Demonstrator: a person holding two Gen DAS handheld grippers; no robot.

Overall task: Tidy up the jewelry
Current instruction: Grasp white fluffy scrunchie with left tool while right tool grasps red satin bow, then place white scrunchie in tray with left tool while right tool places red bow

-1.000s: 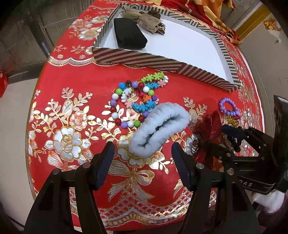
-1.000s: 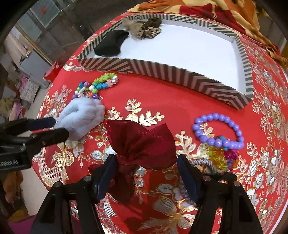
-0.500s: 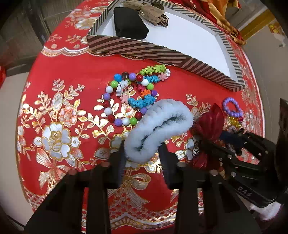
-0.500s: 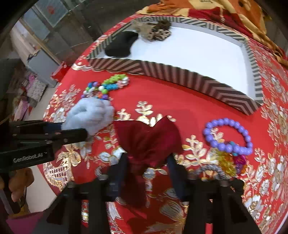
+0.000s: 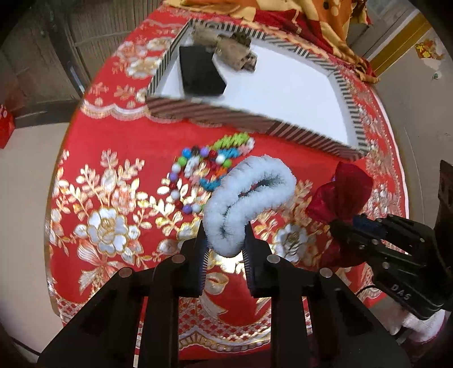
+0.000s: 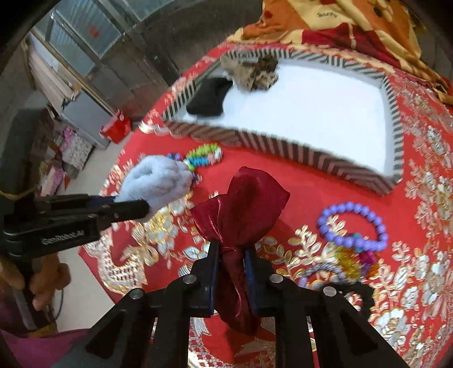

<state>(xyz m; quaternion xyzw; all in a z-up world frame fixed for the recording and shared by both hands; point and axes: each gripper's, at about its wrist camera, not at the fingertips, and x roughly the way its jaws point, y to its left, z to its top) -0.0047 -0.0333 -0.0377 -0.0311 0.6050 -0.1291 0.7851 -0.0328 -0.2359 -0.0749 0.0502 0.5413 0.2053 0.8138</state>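
Note:
My left gripper [image 5: 225,240] is shut on a fluffy pale blue scrunchie [image 5: 249,198] and holds it lifted above the red tablecloth. It shows in the right wrist view too [image 6: 155,181]. My right gripper [image 6: 230,257] is shut on a dark red organza bow [image 6: 240,209], also lifted; the bow shows at the right of the left wrist view [image 5: 342,195]. A striped tray [image 5: 215,111] with a white floor lies beyond, holding a black pouch [image 5: 201,70] and a leopard-print hair piece [image 5: 229,51].
Colourful bead bracelets [image 5: 203,167] lie on the cloth before the tray. A purple bead bracelet [image 6: 354,223] and small beaded pieces [image 6: 351,260] lie to the right. The round table's edge [image 5: 56,254] is at left. An orange blanket [image 6: 339,19] lies behind the tray.
Both grippers closed from open: the left on the blue scrunchie, the right on the red bow. Both items have risen off the cloth.

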